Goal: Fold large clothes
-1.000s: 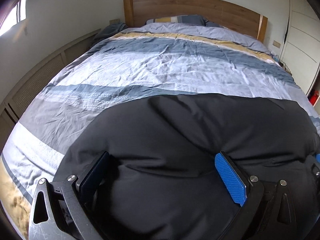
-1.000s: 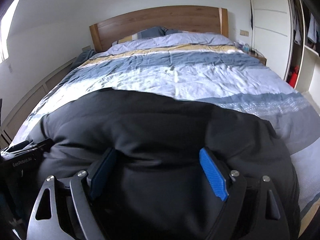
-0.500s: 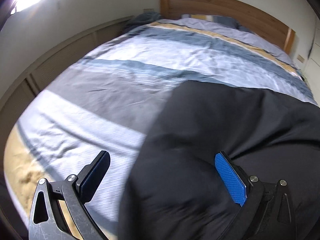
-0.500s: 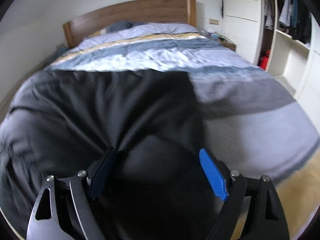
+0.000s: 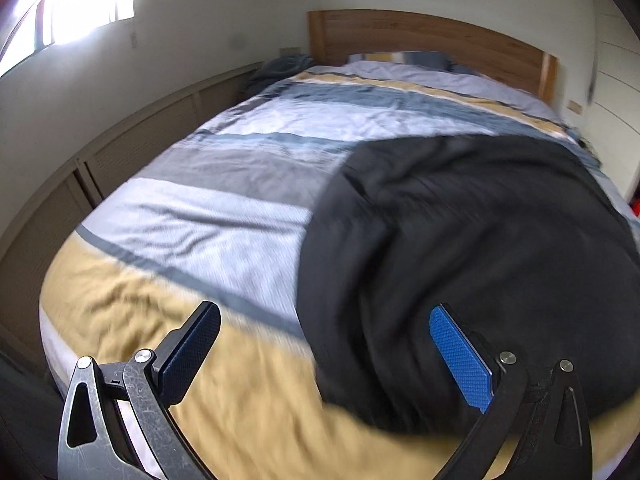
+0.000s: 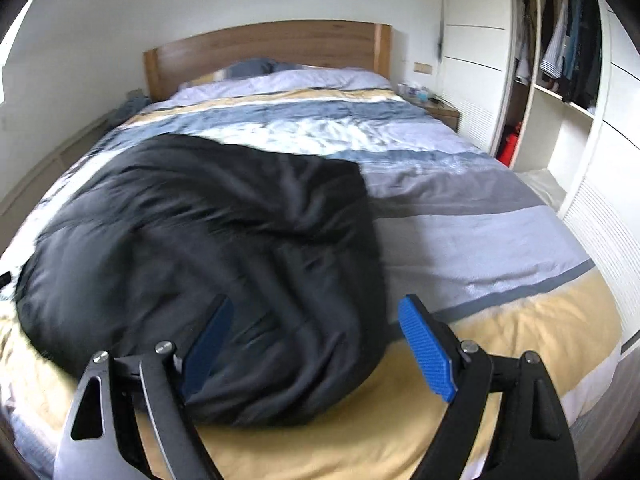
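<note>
Shift: since a second ago both my grippers have swung outward, off the black garment (image 5: 460, 232) onto striped duvet (image 5: 224, 216).
Left gripper (image 5: 324, 344): jaws wide apart, gripping nothing.
Right gripper (image 6: 316, 340): spread wide, empty; garment's edge lies below.
Garment: heaped at the bed's foot, folds blurred.
Hidden: pillows (image 6: 256, 68), mostly behind bedding.

A wide bed (image 6: 500, 240) with a wooden headboard (image 6: 264, 46) fills most of both views. A striped duvet (image 5: 208, 216) in white, grey, blue and yellow covers it. On the duvet lies a big black garment (image 6: 208, 248), at the lower left in the right wrist view. Pillows (image 6: 256, 68) lie against the headboard.
</note>
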A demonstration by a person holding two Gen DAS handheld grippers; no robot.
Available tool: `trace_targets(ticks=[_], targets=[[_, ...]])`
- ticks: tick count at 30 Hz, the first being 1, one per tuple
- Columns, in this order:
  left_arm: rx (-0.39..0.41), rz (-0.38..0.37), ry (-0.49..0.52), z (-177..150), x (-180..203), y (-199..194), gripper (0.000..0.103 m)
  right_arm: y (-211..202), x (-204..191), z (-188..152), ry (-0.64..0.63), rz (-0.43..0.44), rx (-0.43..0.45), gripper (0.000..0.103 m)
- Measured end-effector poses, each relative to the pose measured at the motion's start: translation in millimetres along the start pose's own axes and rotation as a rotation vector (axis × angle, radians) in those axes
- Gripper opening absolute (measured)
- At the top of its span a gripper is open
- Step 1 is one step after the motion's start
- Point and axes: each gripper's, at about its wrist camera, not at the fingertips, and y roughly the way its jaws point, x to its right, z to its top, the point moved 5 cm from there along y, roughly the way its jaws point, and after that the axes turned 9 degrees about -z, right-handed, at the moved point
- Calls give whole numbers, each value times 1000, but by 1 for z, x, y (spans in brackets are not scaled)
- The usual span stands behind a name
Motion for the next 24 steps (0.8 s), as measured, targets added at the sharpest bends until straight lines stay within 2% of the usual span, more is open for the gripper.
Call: trace_targets(ticks=[4,9,16,24], targets=[[-5,-35,55,-36,22,-30,103,-45,-32,-35,-43,69,1,84],[-4,-77,77,-60,40,-63,103,-82,-52,-73,-55,114,-10,84],[29,-124,120,-77,60,-100,103,-108,-47,-91,-53,117,16,84],[20,-149,159,-98,74,-112,103,-116,-33,-93,-32,99,28,84]])
